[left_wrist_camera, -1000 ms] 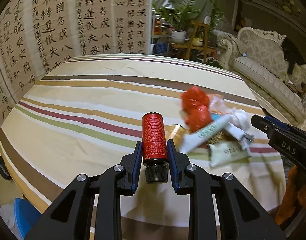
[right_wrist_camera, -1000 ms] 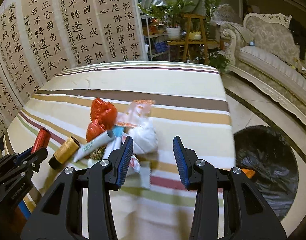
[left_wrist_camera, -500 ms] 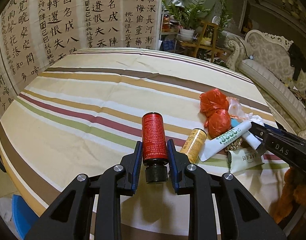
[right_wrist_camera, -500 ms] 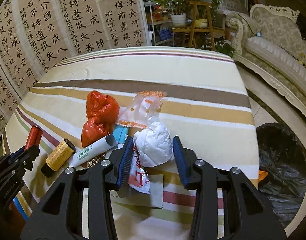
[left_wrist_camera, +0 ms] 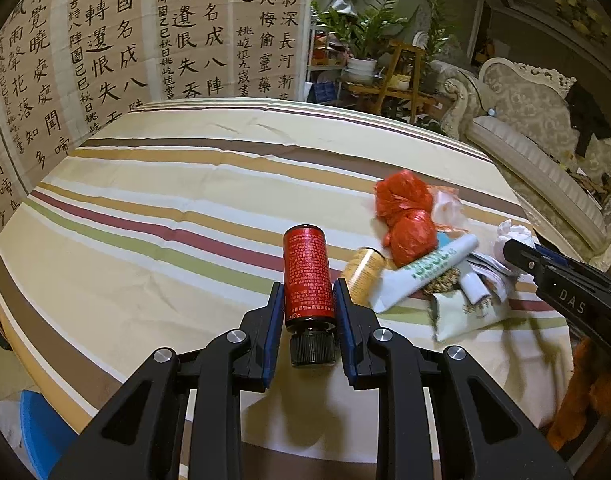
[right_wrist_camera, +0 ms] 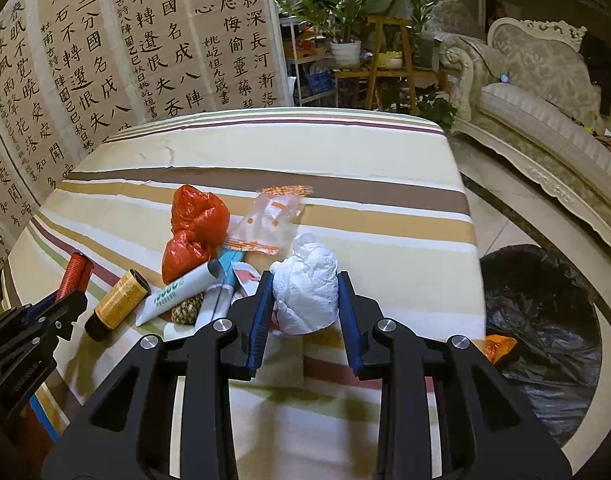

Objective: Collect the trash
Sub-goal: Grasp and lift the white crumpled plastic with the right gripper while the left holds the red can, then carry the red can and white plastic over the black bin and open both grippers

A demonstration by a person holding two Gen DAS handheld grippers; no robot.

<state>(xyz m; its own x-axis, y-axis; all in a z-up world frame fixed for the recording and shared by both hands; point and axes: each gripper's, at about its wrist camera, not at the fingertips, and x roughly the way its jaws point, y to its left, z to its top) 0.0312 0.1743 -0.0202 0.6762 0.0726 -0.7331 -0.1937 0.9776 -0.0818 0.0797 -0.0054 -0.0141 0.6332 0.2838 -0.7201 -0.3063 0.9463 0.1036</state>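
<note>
My left gripper squeezes the red bottle, cap toward me. My right gripper sits around the white paper ball on the tabletop, blue pads touching it. The black trash bag waits to its right.

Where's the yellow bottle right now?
The yellow bottle lies on the striped table, left in the right wrist view, between the held red bottle and the white tube.
</note>
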